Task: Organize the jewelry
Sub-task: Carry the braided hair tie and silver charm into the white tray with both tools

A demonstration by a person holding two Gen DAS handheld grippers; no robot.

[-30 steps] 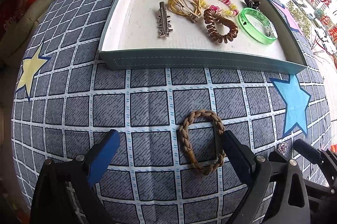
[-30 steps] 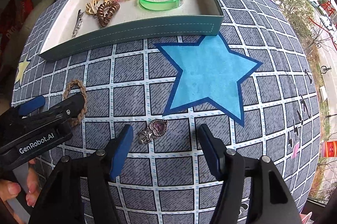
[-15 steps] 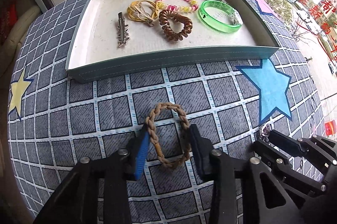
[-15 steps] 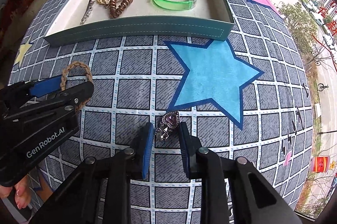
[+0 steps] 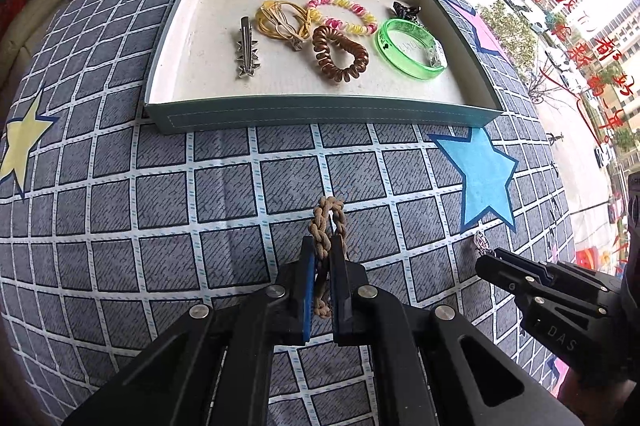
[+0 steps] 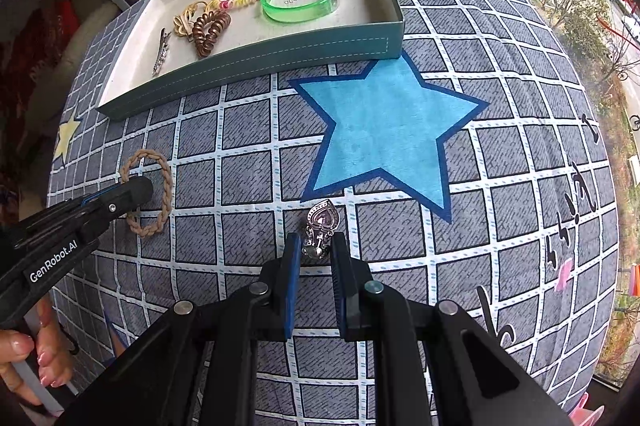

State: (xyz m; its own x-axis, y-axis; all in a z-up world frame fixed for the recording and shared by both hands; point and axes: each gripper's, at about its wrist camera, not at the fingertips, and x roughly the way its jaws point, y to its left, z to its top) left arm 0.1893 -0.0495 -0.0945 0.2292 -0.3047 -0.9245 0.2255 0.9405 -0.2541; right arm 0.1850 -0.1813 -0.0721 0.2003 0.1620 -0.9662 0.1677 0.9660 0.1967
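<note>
The tan braided cord loop [image 5: 327, 222] is pinched flat between the pads of the left claw [image 5: 325, 266], its round shape squeezed into a narrow oval whose long axis runs out from the fingertips toward the tray. It sits over the middle of the grey checked surface [image 5: 120, 194]; whether it is clear of the cloth cannot be told.

The silver clip with a pink heart stone [image 6: 321, 226] lies just beside the lower point of the blue star print [image 6: 384, 130]. The right claw [image 6: 316, 254] is closing on it: the metal stem end sits between the two pads, the heart end projects forward past the tips. Firm pad contact on the stem is not clear from this angle.

The shallow teal-walled tray [image 5: 320, 114] stands along the far edge of the surface, directly ahead of both claws. It already holds a green translucent bangle [image 5: 408, 50], a brown spiral hair tie [image 5: 340, 58] and a silver spiked hair clip [image 5: 248, 50]. The left claw is nearer the tray's open left half; the right claw faces its right end.
</note>
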